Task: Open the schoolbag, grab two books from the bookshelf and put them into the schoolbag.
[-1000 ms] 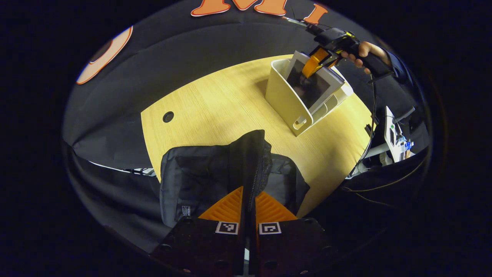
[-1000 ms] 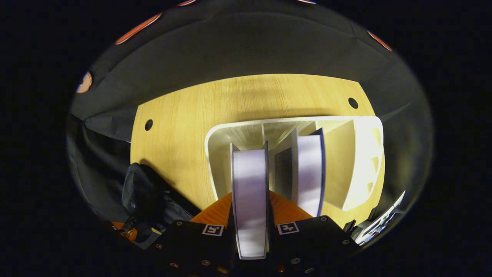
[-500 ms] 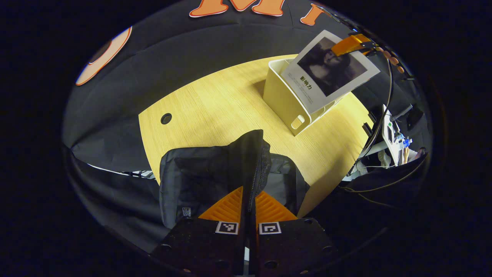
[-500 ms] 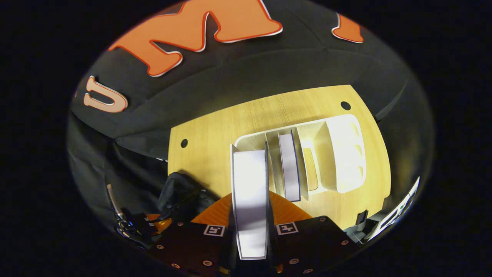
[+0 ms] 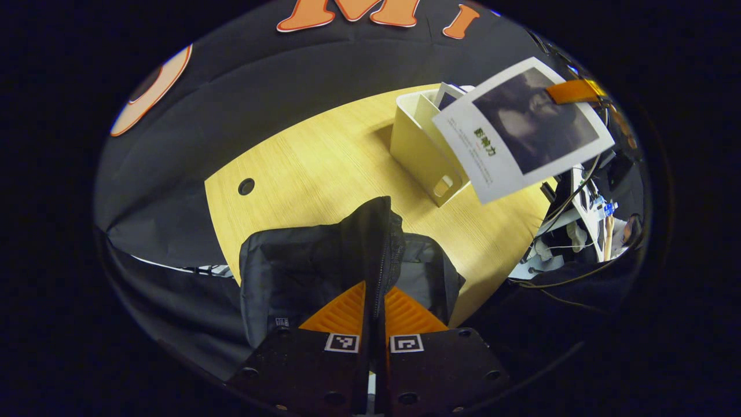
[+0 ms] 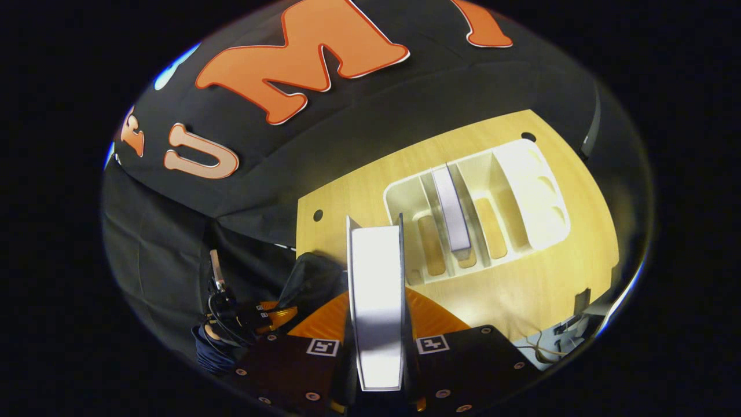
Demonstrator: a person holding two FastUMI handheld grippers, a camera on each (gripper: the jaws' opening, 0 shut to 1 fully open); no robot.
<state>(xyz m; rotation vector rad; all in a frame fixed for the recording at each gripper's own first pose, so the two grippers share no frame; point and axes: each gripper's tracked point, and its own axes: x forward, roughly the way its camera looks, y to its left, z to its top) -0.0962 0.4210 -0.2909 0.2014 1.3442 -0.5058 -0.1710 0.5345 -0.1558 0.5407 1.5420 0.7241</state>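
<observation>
Left gripper (image 5: 374, 324) is closed on an upright fold of the black schoolbag (image 5: 301, 272) at the near edge of the wooden table (image 5: 324, 168); bag's inside can't be made out, and its near side is cut off by the gripper body. Right gripper (image 6: 375, 324) is clamped on a book (image 6: 375, 301), seen edge-on w/ pages facing the cam. In the left gripper view that book (image 5: 521, 127) is held in the air, well apart from the bag, partly hiding the white bookshelf (image 5: 418, 147) at the far right. A 2nd book (image 6: 451, 214) is stood in a middle slot of the shelf (image 6: 521, 191); its cover can't be seen.
</observation>
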